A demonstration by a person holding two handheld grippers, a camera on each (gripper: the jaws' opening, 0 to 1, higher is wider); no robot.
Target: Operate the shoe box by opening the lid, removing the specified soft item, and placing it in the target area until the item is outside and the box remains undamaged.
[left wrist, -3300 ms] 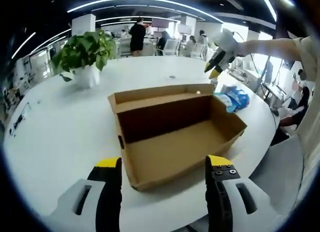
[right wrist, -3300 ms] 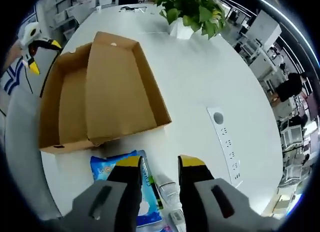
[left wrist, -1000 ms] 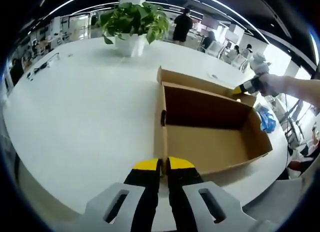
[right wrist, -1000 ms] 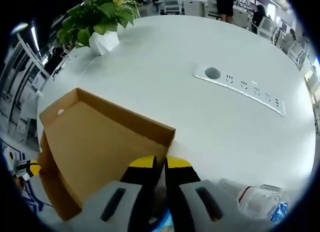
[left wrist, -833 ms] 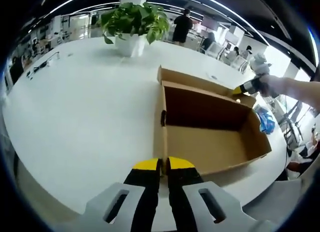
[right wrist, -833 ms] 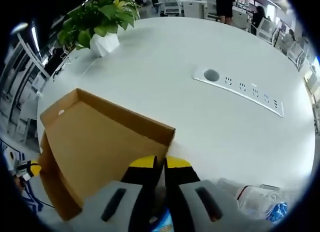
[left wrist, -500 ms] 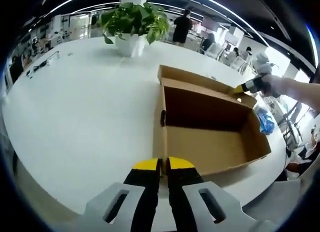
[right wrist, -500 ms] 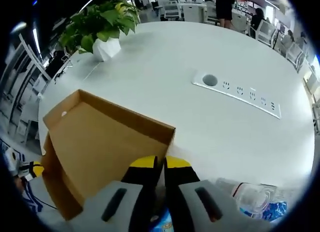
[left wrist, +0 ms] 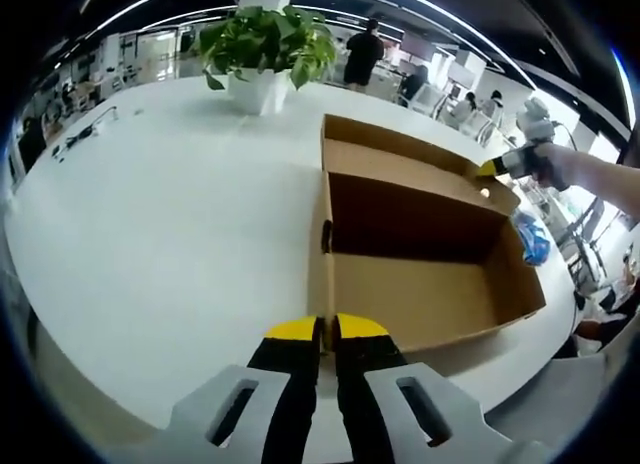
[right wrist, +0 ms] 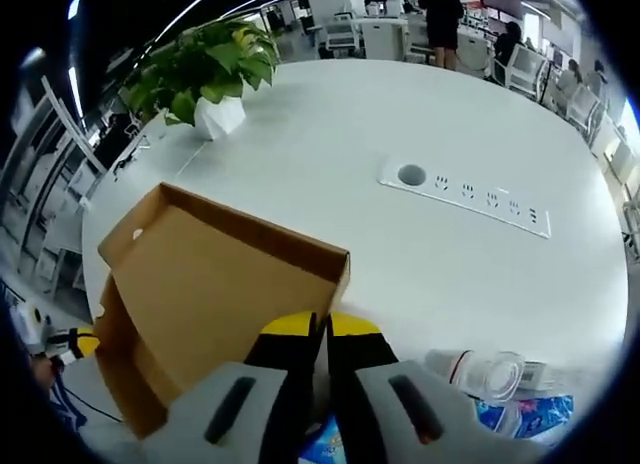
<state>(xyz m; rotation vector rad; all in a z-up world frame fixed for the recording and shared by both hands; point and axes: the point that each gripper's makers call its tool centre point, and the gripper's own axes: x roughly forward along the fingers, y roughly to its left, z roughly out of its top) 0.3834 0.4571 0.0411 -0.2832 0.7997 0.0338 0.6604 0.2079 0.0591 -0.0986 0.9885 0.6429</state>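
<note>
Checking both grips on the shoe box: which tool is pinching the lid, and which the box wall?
The right tool is shut on the raised lid, at its edge. The left tool clamps the near end wall of the shoe box itself.

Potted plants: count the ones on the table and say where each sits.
1. The potted plant stands in a white pot on the white table, beyond the open shoe box. Others may be out of frame.

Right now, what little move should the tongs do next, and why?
Probably the right tongs should ease the lid over the box: it looks empty, the blue packet lies outside on the table, and the left tongs pinch its wall.
</note>
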